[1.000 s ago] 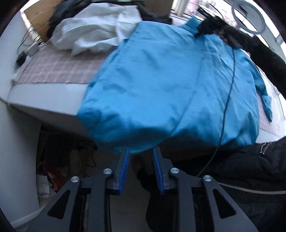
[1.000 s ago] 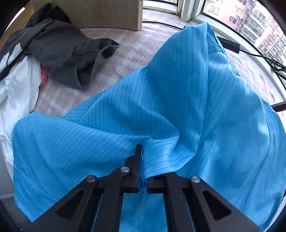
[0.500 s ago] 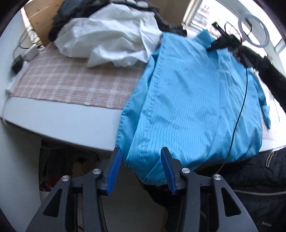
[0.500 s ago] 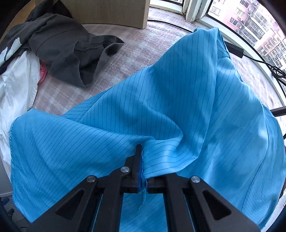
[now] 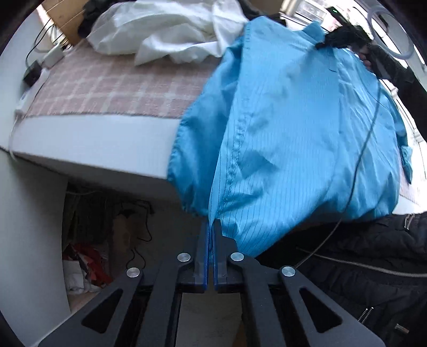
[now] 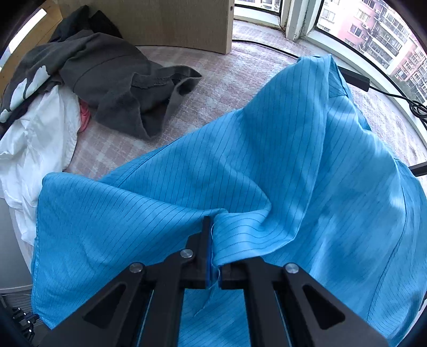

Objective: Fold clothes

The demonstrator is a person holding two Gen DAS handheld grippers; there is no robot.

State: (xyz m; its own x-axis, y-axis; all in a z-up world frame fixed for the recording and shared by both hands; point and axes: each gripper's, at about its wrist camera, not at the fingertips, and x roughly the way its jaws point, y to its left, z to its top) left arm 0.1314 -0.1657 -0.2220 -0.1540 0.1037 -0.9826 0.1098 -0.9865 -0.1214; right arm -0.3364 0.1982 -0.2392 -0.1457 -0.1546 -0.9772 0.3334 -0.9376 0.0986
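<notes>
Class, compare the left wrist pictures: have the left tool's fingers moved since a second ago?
Yes. The left tool has shut on the blue garment at its hem hanging over the table edge; earlier its fingers stood apart below it.

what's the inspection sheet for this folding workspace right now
surface: pink checked cloth on a white table
job's things: blue garment, its hem hanging over the near edge
clutter: white garment, grey garment
grippers: left claw shut on the blue hem; right claw shut on a blue fold
cables: thin cable across the blue garment; black cable by the window
surroundings: window, wooden panel
</notes>
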